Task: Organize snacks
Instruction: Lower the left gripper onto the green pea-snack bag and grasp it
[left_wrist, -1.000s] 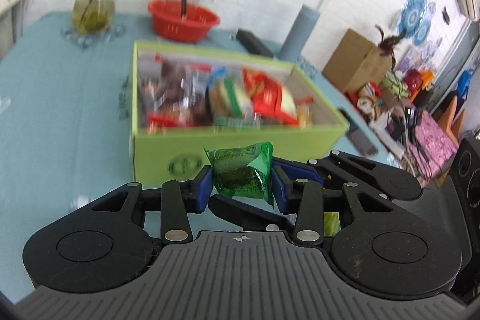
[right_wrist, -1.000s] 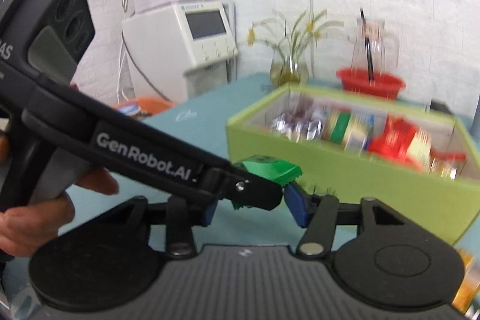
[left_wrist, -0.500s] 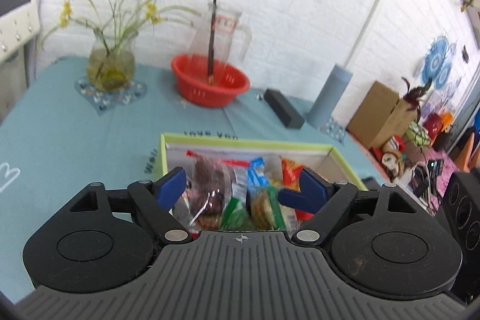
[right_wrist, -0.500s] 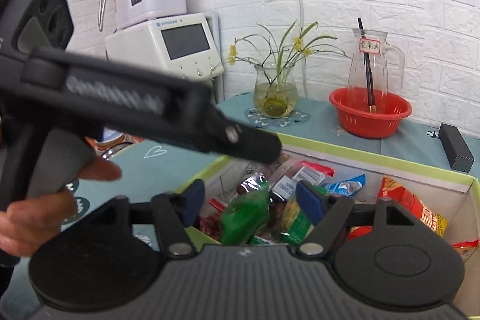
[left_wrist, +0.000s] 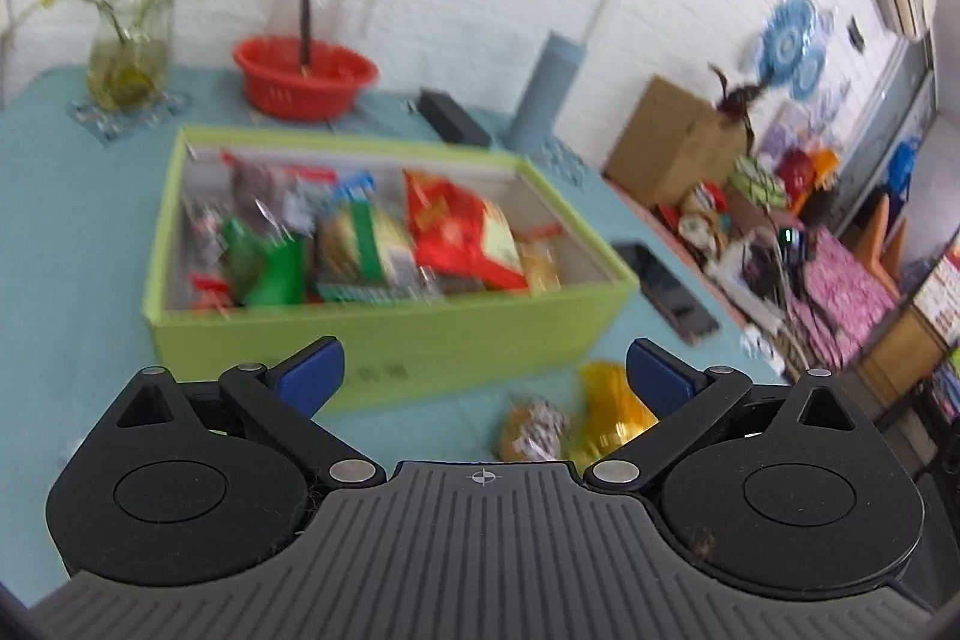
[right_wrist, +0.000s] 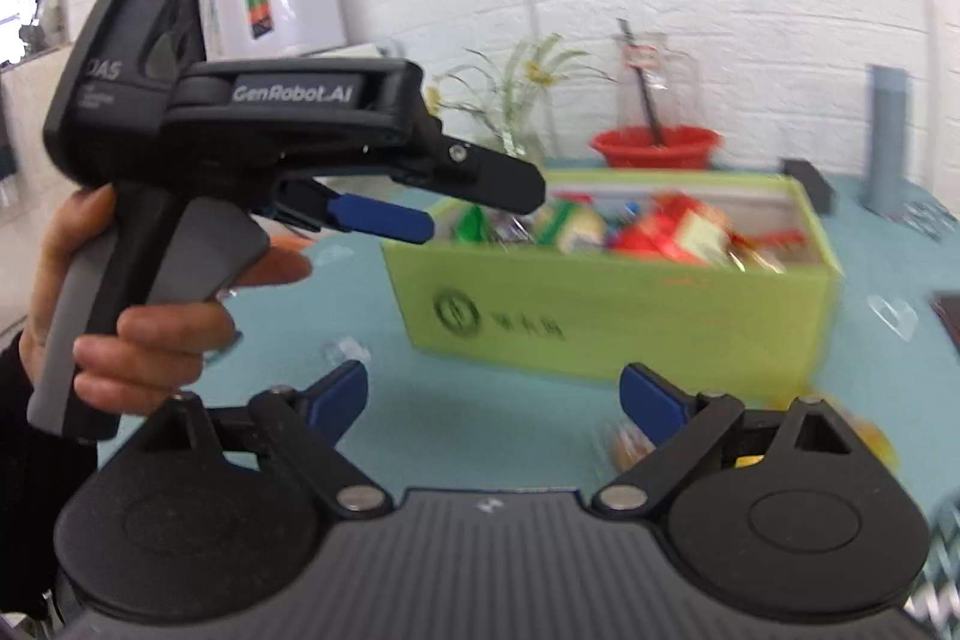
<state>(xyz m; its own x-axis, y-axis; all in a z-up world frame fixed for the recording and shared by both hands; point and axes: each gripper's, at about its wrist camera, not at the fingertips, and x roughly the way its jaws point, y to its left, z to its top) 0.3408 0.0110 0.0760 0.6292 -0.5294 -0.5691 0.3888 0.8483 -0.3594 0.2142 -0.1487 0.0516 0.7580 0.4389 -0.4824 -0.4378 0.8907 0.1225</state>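
Opening with nothing between the jaws, both grippers (left_wrist: 483, 376) (right_wrist: 492, 400) are now leaving the green packet (left_wrist: 264, 265) in the box (left_wrist: 384, 340); two snacks (left_wrist: 576, 418) are waiting outside.

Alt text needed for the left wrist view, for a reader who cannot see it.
The left gripper, jaws opening with nothing between them, points at a lime-green box full of snack packets on a teal tablecloth. Two yellow snack packets lie on the cloth in front of the box. Behind it stand a red basket and a vase of flowers.
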